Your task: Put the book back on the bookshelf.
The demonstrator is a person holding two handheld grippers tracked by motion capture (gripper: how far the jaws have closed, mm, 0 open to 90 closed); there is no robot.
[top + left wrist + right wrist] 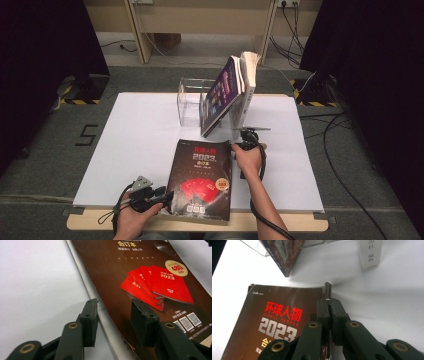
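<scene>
A dark brown book (pixel 200 175) with red fanned booklets and "2023" on its cover lies flat on the white table top (pixel 135 145), close to the front edge. My left gripper (pixel 167 196) sits at the book's near left corner. In the left gripper view its jaws stand open (pixel 115 312), straddling the book's (pixel 140 270) left edge without pressing it. My right gripper (pixel 241 146) is at the book's far right corner. In the right gripper view its jaws (pixel 328 300) are shut on the thin right edge of the book (pixel 274 315).
Behind the book, a clear acrylic stand (pixel 192 100) holds a purple-covered book (pixel 222 95) that leans to the right against a white-spined book (pixel 248 80). The table's wooden front edge (pixel 200 222) is just below the book. Cables (pixel 340 165) trail over the floor at right.
</scene>
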